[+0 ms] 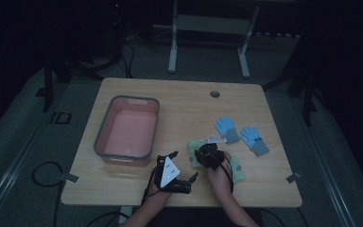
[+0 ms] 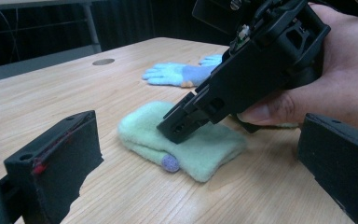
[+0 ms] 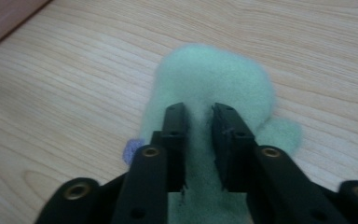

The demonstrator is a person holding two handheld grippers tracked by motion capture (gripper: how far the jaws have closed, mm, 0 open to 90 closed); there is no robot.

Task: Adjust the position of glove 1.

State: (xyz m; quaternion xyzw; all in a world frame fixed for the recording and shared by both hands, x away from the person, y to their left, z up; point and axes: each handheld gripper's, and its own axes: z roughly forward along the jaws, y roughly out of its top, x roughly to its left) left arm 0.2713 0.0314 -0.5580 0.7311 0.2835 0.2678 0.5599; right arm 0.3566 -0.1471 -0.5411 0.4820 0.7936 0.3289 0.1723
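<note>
On the table (image 1: 179, 99), the tub (image 1: 127, 130) lies left, the mitten (image 2: 186, 140) centre-front, two gloves (image 1: 227, 127) right.

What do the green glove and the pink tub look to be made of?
Green glove: soft fleece or knit, judging by its fuzzy, matte nap. Pink tub: probably moulded plastic, with smooth plain walls and a grey rim, though dim light hides any gloss.

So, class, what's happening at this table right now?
A person holds a gripper in each hand. The right gripper is down on a green mitten near the table's front, its jaws slightly apart over the fabric, not clearly pinching it. The left gripper waits open beside it. Two blue gloves lie farther right, and a pink tub sits to the left.
</note>
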